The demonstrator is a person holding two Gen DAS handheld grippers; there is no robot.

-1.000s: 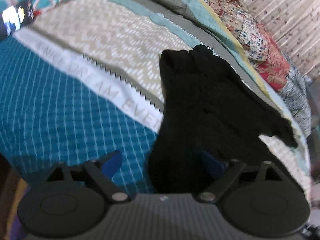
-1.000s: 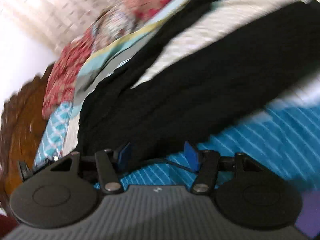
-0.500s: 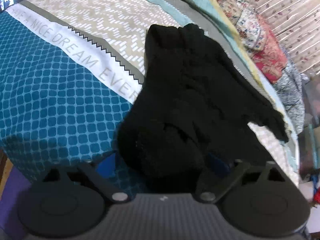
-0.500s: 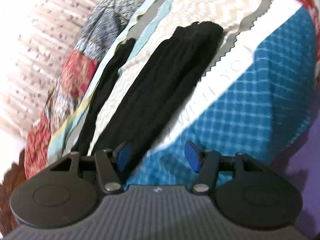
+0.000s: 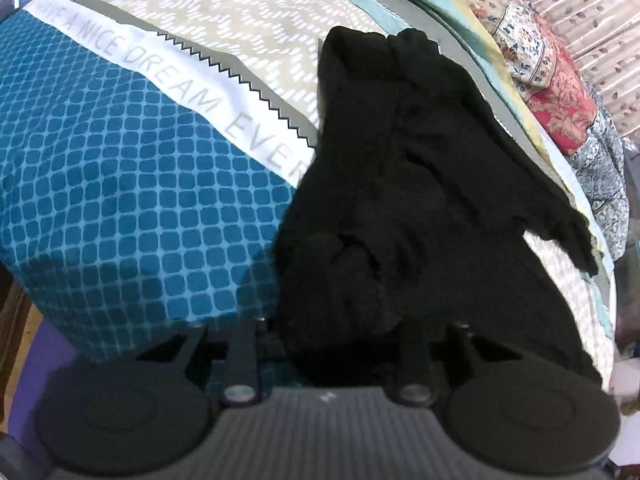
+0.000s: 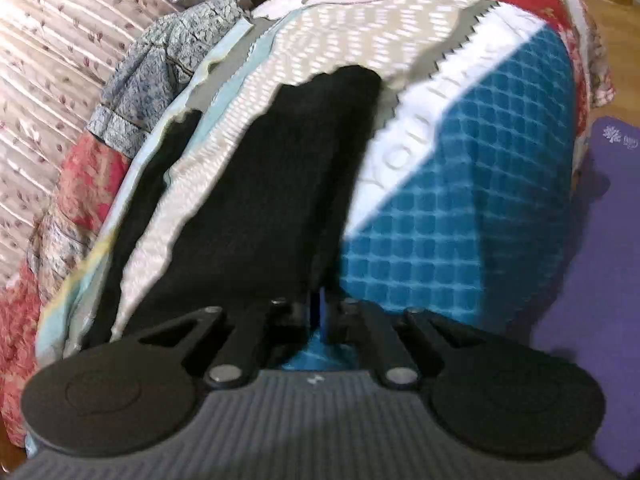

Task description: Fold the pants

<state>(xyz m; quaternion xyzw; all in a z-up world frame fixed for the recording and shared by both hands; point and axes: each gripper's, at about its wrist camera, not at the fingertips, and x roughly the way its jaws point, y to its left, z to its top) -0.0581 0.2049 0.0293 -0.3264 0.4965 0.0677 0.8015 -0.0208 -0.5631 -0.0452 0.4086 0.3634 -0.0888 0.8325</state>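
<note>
Both your grippers pinch the black knit pants (image 5: pixel 420 184): left gripper (image 5: pixel 340 336) on a bunched wad, right gripper (image 6: pixel 318 312) on an edge. That wad could slip out mid-fold.

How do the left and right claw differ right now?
The left claw holds a thick bunched wad of pants, fingers apart; the right claw pinches a thin edge, fingers nearly touching. Cloth hides the left claw's pads; the right claw's blue pad peeks out. Both grip the same pants.
</note>
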